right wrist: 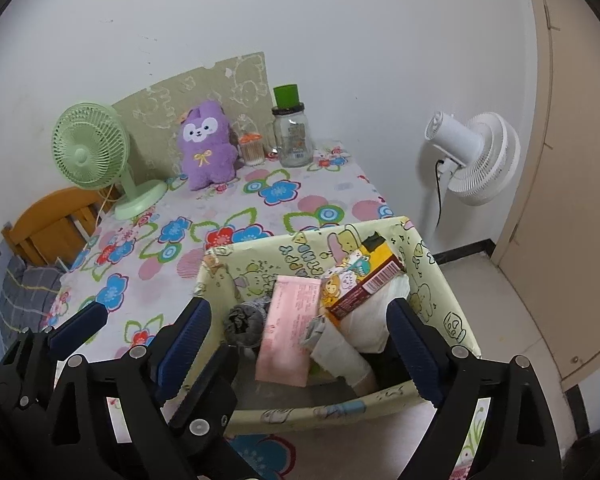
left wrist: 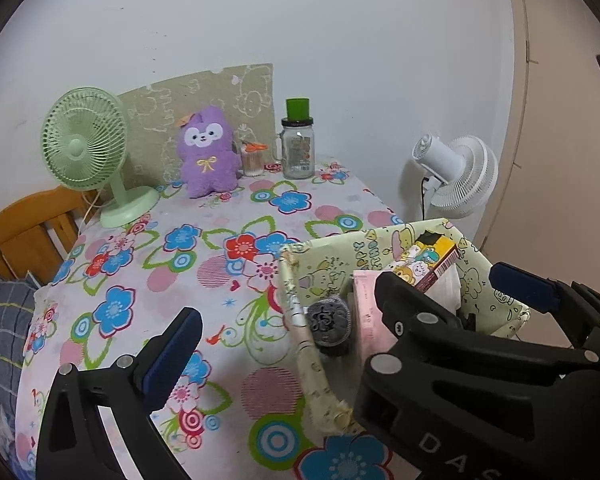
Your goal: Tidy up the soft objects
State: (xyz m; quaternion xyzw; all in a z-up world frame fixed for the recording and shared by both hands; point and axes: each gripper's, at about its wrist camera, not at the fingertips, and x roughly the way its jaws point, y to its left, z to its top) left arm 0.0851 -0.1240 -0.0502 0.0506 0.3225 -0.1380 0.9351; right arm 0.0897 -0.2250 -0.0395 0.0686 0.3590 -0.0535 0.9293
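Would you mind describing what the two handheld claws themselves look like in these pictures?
Both look alike. The left claw has a glossy black plastic frame of angular, triangulated links, joined by round silver pivot pins. Its fingers carry ribbed dark blue pads. White letters, seemingly "DAS", mark its frame in the left wrist view. The right claw shows the same black frame, silver pins and blue pads. No cables or sleeves are visible.
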